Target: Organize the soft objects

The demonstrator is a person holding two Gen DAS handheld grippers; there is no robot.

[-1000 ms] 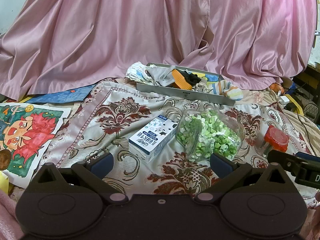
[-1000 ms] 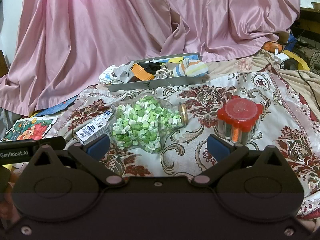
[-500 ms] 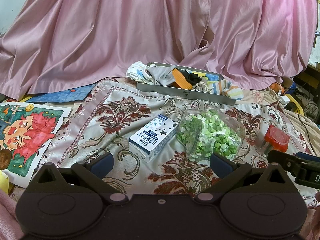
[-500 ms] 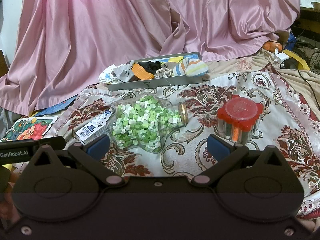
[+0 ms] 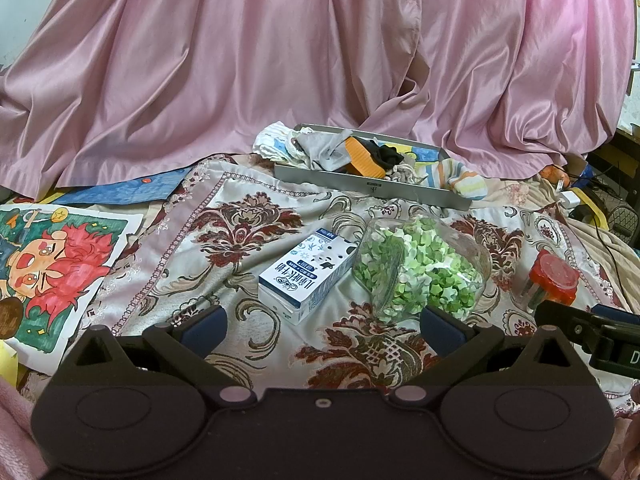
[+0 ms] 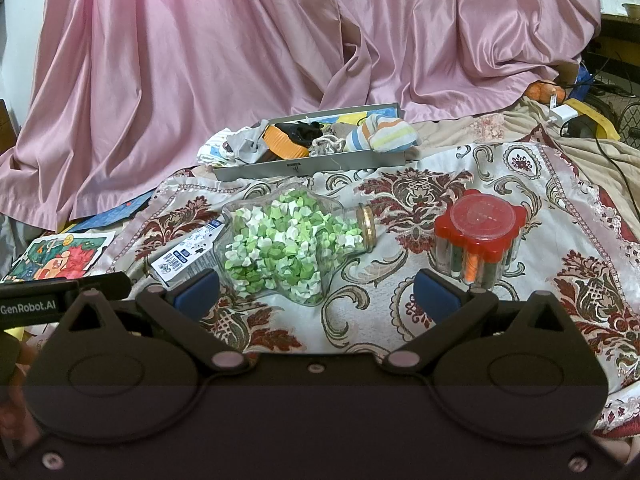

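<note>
Several soft items, all light and limp by the look of them, sit heaped in the grey tray (image 5: 372, 186) at the far edge of the patterned cloth (image 5: 224, 256), against the pink drape (image 5: 280, 60). Largest to smallest: white printed fabric (image 5: 274, 146) spilling over the tray's left end; grey cloth (image 5: 324, 152) crumpled beside it; striped sock (image 5: 460, 178) hanging over the right end; black fabric (image 5: 386, 154) next to an orange ribbed piece (image 5: 360, 160), whose stiffness I cannot judge.

Handling judgement: these will collapse under a pinch and drag neighbours along. Best taken at a raised fold or free edge. The sock's overhanging toe looks like the easiest hold.

Left gripper (image 5: 322, 324): fingers spread wide, nothing between them, low and well short of the tray. Right gripper (image 6: 316, 294): likewise spread and empty.

View differences:
- Left wrist view shows the milk carton (image 5: 306, 274) in full and the cartoon drawing (image 5: 52, 264) large; the red-lidded container (image 5: 554, 276) is only partly seen.
- Right wrist view shows that container (image 6: 478, 232) in full, the gold neck of the jar of green paper stars (image 6: 288, 244), and a white charger (image 6: 564, 112) at far right. The carton is mostly hidden behind the jar.
</note>
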